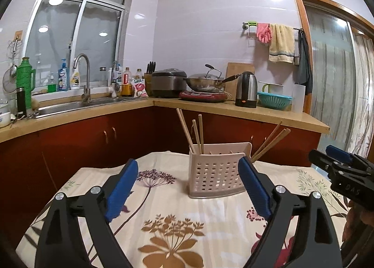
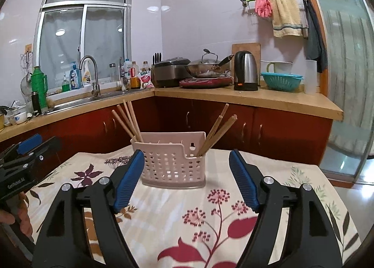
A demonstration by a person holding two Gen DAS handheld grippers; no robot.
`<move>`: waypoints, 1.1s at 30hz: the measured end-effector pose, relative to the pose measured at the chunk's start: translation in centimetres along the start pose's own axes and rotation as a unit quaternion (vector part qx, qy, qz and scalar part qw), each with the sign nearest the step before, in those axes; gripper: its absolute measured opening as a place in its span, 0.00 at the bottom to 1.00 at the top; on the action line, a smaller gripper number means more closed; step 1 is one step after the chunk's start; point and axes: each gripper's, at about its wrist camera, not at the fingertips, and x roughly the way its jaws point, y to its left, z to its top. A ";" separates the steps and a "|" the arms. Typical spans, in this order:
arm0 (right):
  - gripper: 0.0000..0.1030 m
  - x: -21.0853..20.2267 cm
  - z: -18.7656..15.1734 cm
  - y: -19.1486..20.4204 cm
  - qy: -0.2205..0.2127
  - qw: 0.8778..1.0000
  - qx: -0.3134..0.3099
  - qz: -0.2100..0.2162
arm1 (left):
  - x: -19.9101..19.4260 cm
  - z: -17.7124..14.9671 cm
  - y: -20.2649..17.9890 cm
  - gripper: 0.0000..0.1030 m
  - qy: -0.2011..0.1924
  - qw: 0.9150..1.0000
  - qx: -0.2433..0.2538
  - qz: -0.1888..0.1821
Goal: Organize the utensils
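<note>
The left gripper stands wide open with nothing between its blue pads, and the right gripper is likewise spread and empty. Both hang over the bench, which is covered by a flowered cloth, and both point toward the pale perforated utensil holder that stands upright near the far edge.

The holder carries two groups of wooden chopsticks. One group leans out of the left end compartment, and the other leans rightward out of the right end. In the left wrist view the right-hand group seems to rise from behind or beside the holder's right end; in the right wrist view it sits inside the right compartment. The middle of the holder looks empty, though its inside is only partly visible.

No loose utensil shows on the cloth in either view. Judging from that, the sorting looks largely or wholly done, and this moment reads as a release with both hands free. If anything is left to gather, it lies out of sight, so the next move calls for finding it first; otherwise the grippers need only draw clear without knocking the light holder or the leaning sticks.
</note>
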 end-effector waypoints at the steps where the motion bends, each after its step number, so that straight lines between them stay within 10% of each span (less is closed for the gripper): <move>1: 0.74 -0.4 0.0 0.0 0.000 1.000 0.000 -0.002 | -0.4 0.0 0.1 0.82 -0.001 1.000 -0.002 0.001; 33: 0.78 -6.2 0.1 1.0 -0.033 0.999 -0.005 -0.006 | -6.2 -0.2 0.9 0.84 -0.024 0.999 -0.019 0.020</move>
